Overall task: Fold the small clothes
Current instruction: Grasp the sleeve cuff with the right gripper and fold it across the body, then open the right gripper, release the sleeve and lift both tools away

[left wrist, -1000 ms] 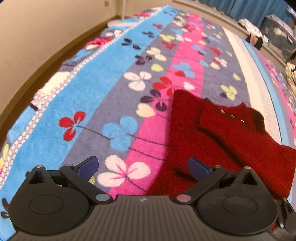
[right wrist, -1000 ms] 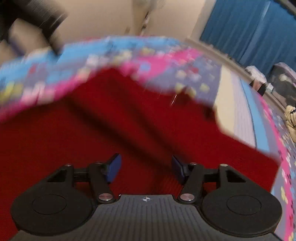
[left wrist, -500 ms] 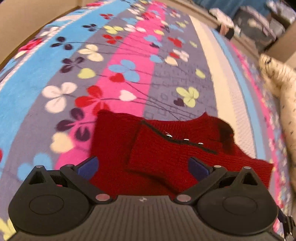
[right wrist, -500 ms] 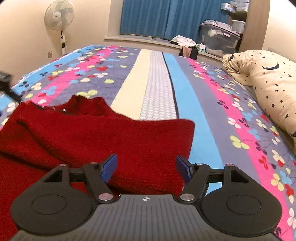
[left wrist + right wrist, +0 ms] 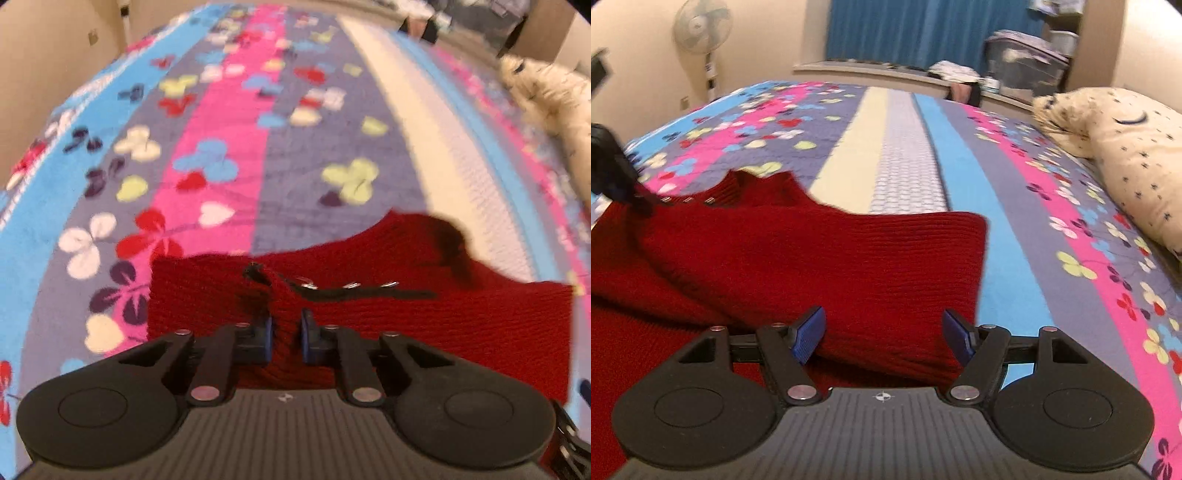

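Observation:
A small red knitted sweater (image 5: 424, 325) with metal snaps at the shoulder lies partly folded on the flowered bedspread (image 5: 229, 155). My left gripper (image 5: 286, 338) is shut on a fold of the red sweater near its left shoulder. In the right wrist view the sweater (image 5: 812, 258) has a sleeve folded across its body. My right gripper (image 5: 882, 334) is open, its blue pads over the sweater's near right edge, holding nothing. The left gripper shows as a dark blur at that view's far left (image 5: 613, 170).
A cream star-print pillow (image 5: 1126, 147) lies on the bed at the right. A standing fan (image 5: 701, 33), blue curtains (image 5: 905, 33) and storage boxes (image 5: 1027, 62) stand beyond the bed's far end. A wall runs along the left side.
My left gripper has moved onto the sweater and closed on its fabric; it was open before. My right gripper stays open and has shifted slightly over the sweater's right edge.

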